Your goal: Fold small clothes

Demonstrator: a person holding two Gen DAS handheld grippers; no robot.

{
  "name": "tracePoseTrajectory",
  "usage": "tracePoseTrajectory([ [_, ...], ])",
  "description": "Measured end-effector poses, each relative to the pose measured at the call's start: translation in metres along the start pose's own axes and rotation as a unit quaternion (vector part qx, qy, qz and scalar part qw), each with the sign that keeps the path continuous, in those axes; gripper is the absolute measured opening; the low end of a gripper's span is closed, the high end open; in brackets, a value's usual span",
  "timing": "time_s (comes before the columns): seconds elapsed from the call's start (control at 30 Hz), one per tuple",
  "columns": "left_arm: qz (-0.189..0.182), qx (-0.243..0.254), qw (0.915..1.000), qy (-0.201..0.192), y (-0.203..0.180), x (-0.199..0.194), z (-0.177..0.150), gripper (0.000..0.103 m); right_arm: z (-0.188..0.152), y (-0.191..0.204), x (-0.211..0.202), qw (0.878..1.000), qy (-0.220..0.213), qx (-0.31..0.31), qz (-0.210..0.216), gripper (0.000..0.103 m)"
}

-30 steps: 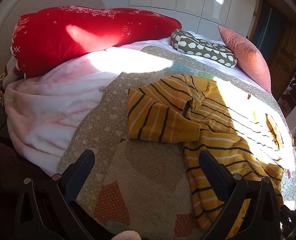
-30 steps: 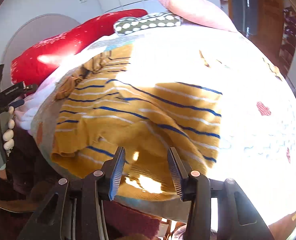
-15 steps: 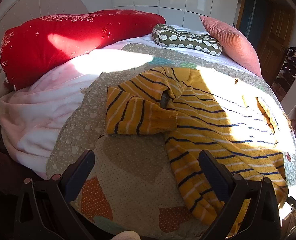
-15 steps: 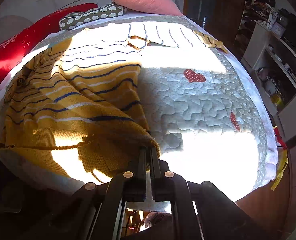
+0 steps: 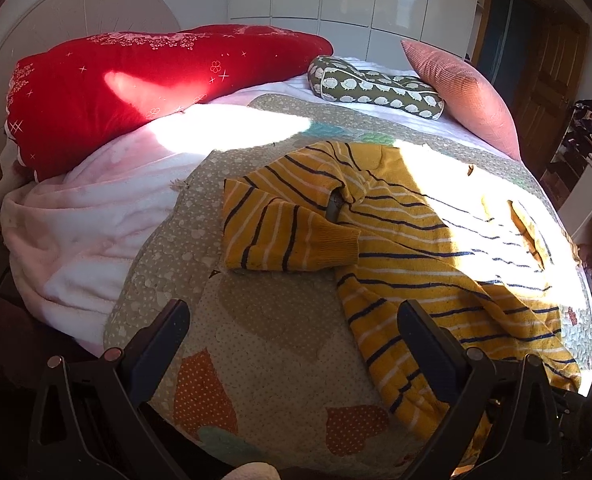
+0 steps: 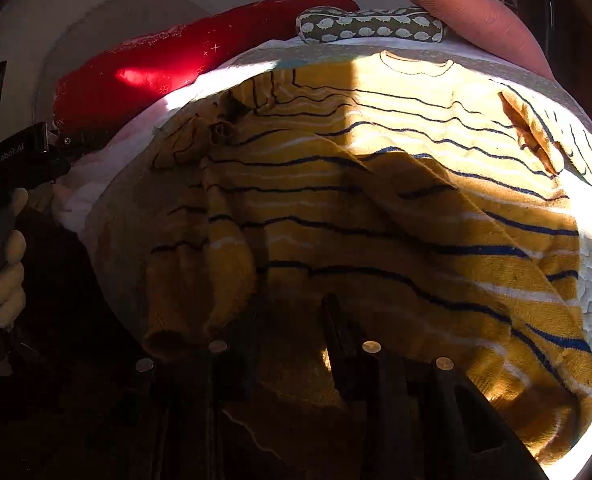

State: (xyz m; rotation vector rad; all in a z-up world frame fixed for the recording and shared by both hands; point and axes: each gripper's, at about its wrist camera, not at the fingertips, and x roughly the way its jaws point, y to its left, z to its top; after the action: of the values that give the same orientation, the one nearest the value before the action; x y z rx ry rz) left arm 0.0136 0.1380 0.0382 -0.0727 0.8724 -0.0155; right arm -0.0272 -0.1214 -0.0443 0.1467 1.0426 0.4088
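I see the yellow knit sweater with navy and white stripes point(image 5: 407, 240) spread near the bed's foot edge, only 1 sleeve point(image 5: 288, 236) folded in and the rest left, my left gripper point(image 5: 292, 344) spread and empty, my right gripper point(image 6: 292, 344) spread over the hem.

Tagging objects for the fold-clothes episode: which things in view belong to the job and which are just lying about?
Part of the job:
- yellow striped sweater
- left gripper, open, empty
- right gripper, too dark to judge

Just lying about:
- red pillow
- green sheep-print cushion
- pink cushion
- pink blanket
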Motion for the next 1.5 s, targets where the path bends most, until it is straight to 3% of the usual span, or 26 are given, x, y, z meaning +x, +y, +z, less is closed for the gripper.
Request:
tracePoseTrajectory([
  [0.07,0.0,-0.009,1.0,-0.003,0.009,-0.001,0.001,0.103,-0.003,0.024,0.03,0.996,0.043,-0.015,0.073,0.03],
  [0.13,0.005,-0.016,0.9998,-0.004,0.017,0.0,0.002,0.103,-0.014,0.052,0.047,0.989,0.079,-0.048,0.115,0.03],
  [0.2,0.011,-0.021,0.9997,-0.003,0.022,0.004,0.004,0.103,-0.018,0.069,0.044,0.986,0.08,-0.083,0.117,0.03],
  [0.3,0.013,-0.02,0.9997,0.005,0.022,0.013,0.005,0.103,-0.011,0.049,0.017,0.989,0.047,-0.034,0.133,0.03],
  [0.47,-0.008,-0.001,0.9995,0.031,0.001,0.032,-0.001,0.103,-0.005,-0.009,-0.039,0.997,-0.023,0.031,0.066,0.031],
  [0.6,-0.025,0.041,0.9977,0.049,-0.035,0.049,-0.011,0.103,-0.008,-0.069,-0.069,0.992,-0.064,0.112,0.008,0.033],
  [0.7,-0.029,0.066,0.9953,0.065,-0.056,0.065,-0.019,0.103,-0.006,-0.124,-0.088,0.976,-0.091,0.191,-0.047,0.05],
  [0.83,-0.025,0.073,0.9927,0.093,-0.064,0.086,-0.03,0.103,-0.003,-0.211,-0.124,0.948,-0.124,0.273,-0.112,0.051],
  [1.0,0.001,0.082,0.9898,0.116,-0.065,0.104,-0.044,0.103,0.021,-0.296,-0.133,0.915,-0.149,0.341,-0.155,0.051],
  [1.1,0.015,0.093,0.9896,0.109,-0.068,0.106,-0.05,0.103,0.036,-0.345,-0.131,0.896,-0.153,0.384,-0.16,0.051],
  [1.33,0.027,0.088,0.9895,0.111,-0.068,0.11,-0.055,0.103,0.05,-0.426,-0.116,0.845,-0.192,0.488,-0.109,0.051],
  [1.47,0.02,0.096,0.9879,0.12,-0.069,0.111,-0.054,0.103,0.065,-0.448,-0.111,0.83,-0.219,0.502,-0.107,0.051],
  [1.5,0.018,0.093,0.988,0.122,-0.068,0.11,-0.052,0.103,0.07,-0.449,-0.11,0.829,-0.222,0.501,-0.111,0.04],
])
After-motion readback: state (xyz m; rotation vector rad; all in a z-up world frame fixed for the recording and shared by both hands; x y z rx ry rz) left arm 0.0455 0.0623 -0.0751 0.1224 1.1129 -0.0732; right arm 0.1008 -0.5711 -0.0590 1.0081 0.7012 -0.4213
